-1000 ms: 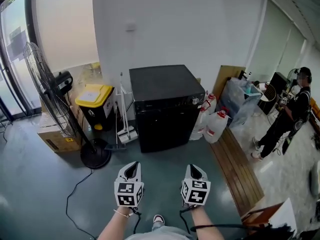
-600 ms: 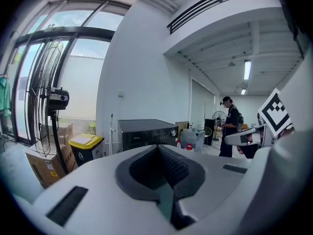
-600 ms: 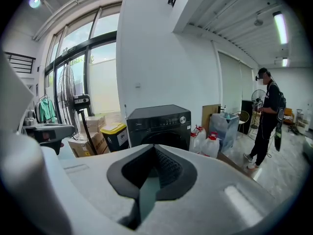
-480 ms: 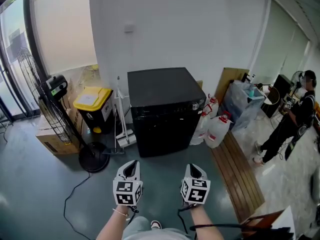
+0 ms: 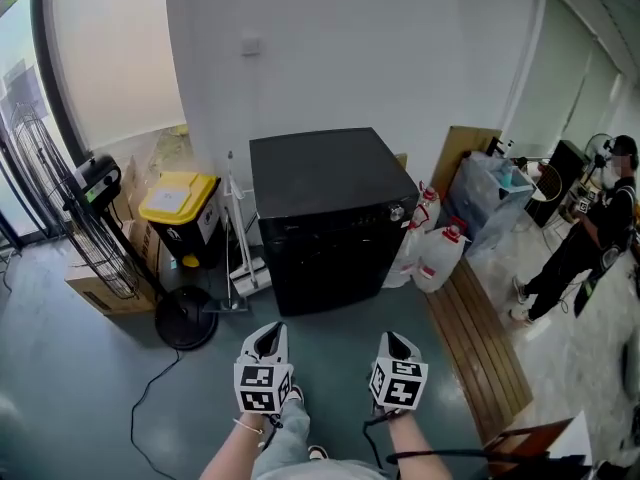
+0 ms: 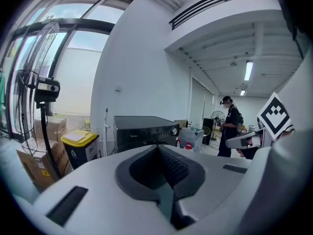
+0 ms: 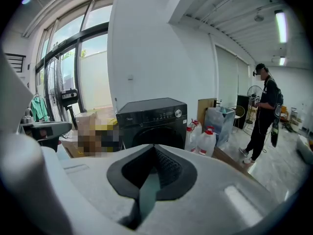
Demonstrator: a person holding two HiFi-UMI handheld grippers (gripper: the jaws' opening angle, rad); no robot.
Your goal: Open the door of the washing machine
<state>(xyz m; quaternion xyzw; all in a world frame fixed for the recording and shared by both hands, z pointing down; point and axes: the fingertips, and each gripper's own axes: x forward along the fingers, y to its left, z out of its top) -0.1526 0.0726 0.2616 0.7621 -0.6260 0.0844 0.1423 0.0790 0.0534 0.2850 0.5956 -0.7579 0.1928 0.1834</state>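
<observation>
The black front-loading washing machine (image 5: pixel 330 218) stands against the white wall, its round door (image 5: pixel 325 263) closed. Both grippers hang over the grey floor a good step short of it. My left gripper (image 5: pixel 268 340) is shut with nothing between its pads and points at the machine's left half. My right gripper (image 5: pixel 393 344) is likewise shut and empty, aimed at the door. The left gripper view shows the machine (image 6: pixel 144 131) beyond the closed left gripper (image 6: pixel 157 148). In the right gripper view the door (image 7: pixel 156 133) sits just above the closed right gripper (image 7: pixel 155 151).
Left of the machine are a broom and dustpan (image 5: pixel 240 258), a yellow-lidded bin (image 5: pixel 180 203), a standing fan (image 5: pixel 95 228) with its floor cable (image 5: pixel 150 398), and a cardboard box (image 5: pixel 95 288). Water jugs (image 5: pixel 440 258) and a wooden board (image 5: pixel 480 348) lie right; a person (image 5: pixel 590 238) stands far right.
Both grippers have travelled forward toward the washing machine, which now looks a little nearer. Their jaws stay shut. The fan has slid toward the left edge of the head view.
</observation>
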